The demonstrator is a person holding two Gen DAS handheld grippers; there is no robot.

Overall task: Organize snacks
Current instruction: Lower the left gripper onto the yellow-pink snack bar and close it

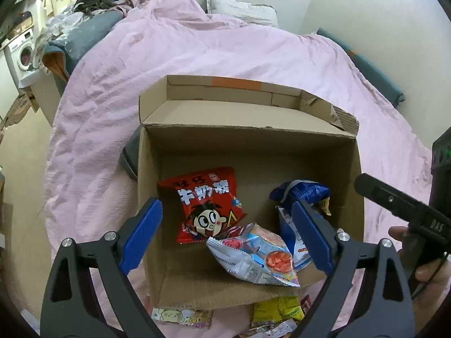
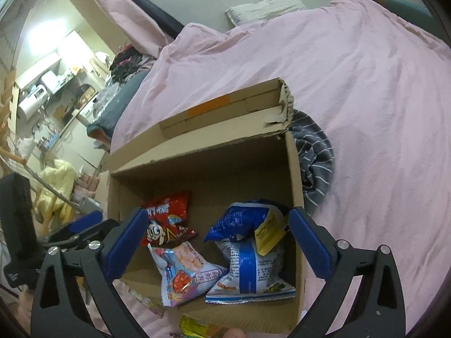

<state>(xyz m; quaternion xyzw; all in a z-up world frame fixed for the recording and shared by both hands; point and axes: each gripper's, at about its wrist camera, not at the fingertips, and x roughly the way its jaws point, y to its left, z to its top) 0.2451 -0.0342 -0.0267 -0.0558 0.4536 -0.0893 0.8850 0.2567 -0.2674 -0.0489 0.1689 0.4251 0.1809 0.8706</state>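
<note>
Left gripper (image 1: 227, 226) hangs over the open cardboard box (image 1: 358, 186) on the pink duvet (image 1: 197, 50), jaws wide, nothing between the pads. In the box: red snack bag (image 1: 203, 200) at left, blue bag (image 1: 298, 194) at right, pale blue-and-white packet (image 1: 253, 259) tilted against the front. Yellow packet (image 1: 279, 307) lies outside the front wall. Right gripper (image 1: 400, 205) enters from the right edge.

Illumination: soft, even indoor light, moderately dim, slight green-yellow cast. Strongest source: overexposed ceiling glow (image 2: 42, 39) upper left of right wrist view. Cardboard box (image 1: 349, 169) interior shaded, darkest along far wall. Mild glare on snack packets (image 1: 253, 256). Both views: heavy fisheye curvature, black vignette at corners, detail soft toward edges. Centre acceptably sharp, no motion blur.
</note>
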